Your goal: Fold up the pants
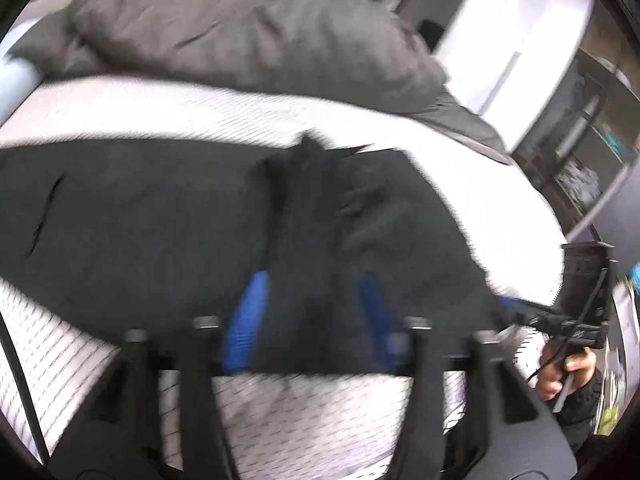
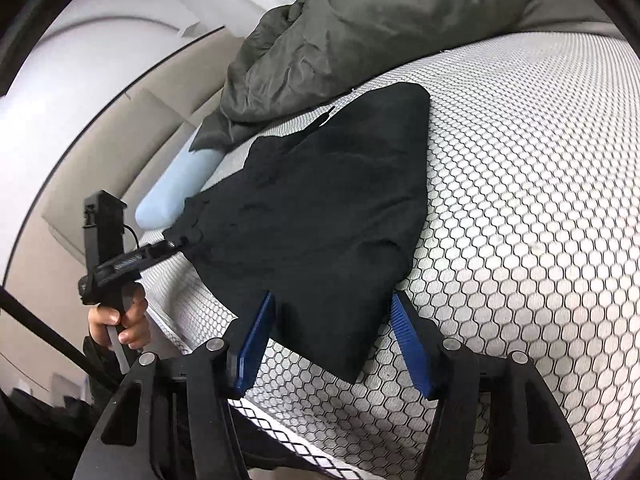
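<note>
Presently catalogued, largest first.

Bed with white mattress cover printed in black honeycomb mesh (image 2: 540,184): serves as the folding surface; broad and flat enough to lay a garment out.

Crumpled grey duvet (image 2: 360,32): heaped at the far side, apparently pushed back to free working room. Its edge lies just beside the garment.

Black fabric pants (image 2: 320,184): spread on the mattress, matte, softly creased, dark enough that seams are hard to read. A short slit, likely a pocket opening, shows near the far edge. One end is lifted off the bed toward the grippers, so the cloth fans out narrow from them; judged mid-fold, edge being carried.

Pale blue cylindrical bolster (image 2: 176,192): lies along the bed's edge, partly under the duvet, touching the pants' corner.

Left gripper (image 2: 176,245): black body, blue pads; from the right wrist view it is clenched on a corner of the pants. Its own view is motion-blurred, with cloth draped between the fingers.

Right gripper (image 2: 334,340): blue ribbed pads spread, released, with the hanging pants edge between them, not pinched.
</note>
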A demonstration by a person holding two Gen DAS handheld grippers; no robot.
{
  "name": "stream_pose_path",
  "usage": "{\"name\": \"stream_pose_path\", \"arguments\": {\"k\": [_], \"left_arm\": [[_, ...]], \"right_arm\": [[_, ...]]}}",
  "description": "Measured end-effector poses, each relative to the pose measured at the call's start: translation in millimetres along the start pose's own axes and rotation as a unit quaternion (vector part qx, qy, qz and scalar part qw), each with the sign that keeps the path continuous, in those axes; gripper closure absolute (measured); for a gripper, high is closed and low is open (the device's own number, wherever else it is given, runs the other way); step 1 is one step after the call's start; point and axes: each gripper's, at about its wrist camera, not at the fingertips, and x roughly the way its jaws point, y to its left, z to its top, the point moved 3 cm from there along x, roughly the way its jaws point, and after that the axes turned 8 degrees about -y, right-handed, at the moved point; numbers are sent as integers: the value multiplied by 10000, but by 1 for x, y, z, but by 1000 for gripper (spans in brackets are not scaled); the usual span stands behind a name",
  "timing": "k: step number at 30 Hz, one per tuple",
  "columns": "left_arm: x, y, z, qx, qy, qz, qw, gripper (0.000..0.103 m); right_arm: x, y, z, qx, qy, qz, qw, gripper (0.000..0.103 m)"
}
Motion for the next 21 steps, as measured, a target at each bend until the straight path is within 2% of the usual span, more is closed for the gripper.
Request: {"name": "stream_pose_path", "arguments": {"k": [3,4,7,8,9,10,12,13,16,20,21], "left_arm": [[38,-52,16,272,338,-471,9979,40],[63,-76,22,382,574,-658,9954,40],[116,-116,28,697,1003,-694,9901,43],[133,-127,29,801,1103,-705,9882,57],[150,-131,28,813,1257,-665,9865,74],[168,-132,25,744,1485,-581,9844,82],[193,-125,23,625,1623,-359,9841,103],[202,-118,24,490,1613,-304,9852,103],[208,-106,33,110,1602,-477,9859,103],[202,-102,33,148,1559,-386,9869,103],[193,-101,33,158,1549,-345,9872,100]], "right_arm": [[-2,-2,0,132,-26,49,9999,41],[-2,-5,0,201,-28,66,9998,41],[-1,-11,0,456,-21,119,9989,47],[-1,-14,-1,546,-7,127,9984,49],[-1,-15,-1,575,10,111,9983,57],[-1,-16,-1,579,5,86,9983,66],[0,-20,-2,573,70,-4,9983,97],[-1,-22,-4,597,88,17,9982,98],[-12,-21,-14,587,92,25,9982,100],[-24,-15,-30,556,245,-53,9981,100],[-25,-12,-29,495,267,-123,9983,96]]}}
